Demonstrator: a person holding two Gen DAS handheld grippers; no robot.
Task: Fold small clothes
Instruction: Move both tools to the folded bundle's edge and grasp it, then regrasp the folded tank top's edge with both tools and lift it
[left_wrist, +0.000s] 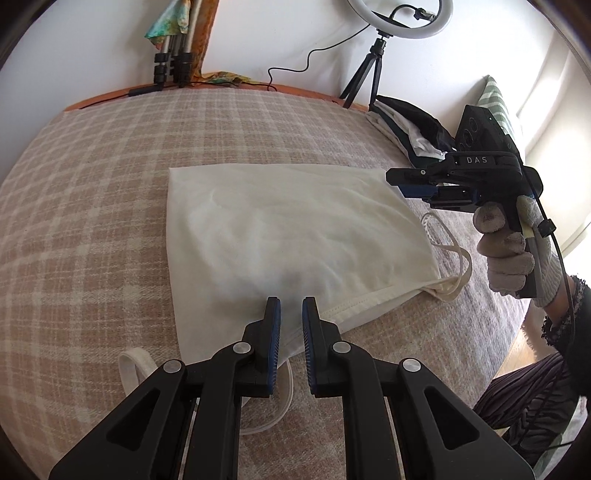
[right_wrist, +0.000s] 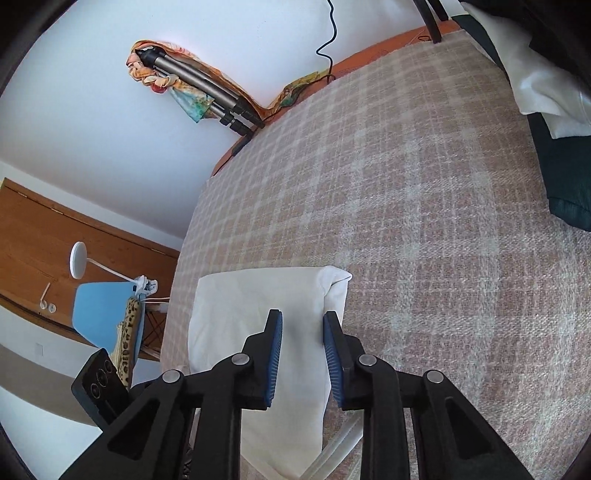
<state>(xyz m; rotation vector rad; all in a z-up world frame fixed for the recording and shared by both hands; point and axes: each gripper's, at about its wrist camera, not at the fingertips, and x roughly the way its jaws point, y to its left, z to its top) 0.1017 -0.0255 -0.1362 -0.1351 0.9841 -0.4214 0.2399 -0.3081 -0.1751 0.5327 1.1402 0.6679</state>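
A cream-white strappy top lies folded flat on the plaid blanket, with thin straps sticking out at its near and right edges. My left gripper hovers open and empty over the top's near hem. My right gripper is seen side-on at the top's far right corner, held by a gloved hand. In the right wrist view the right gripper is open and empty just above the top, beside a bunched corner.
A pile of dark and white clothes sits at the bed's far right corner and also shows in the right wrist view. A ring light on a tripod and folded tripods stand against the wall. A blue chair stands beside the bed.
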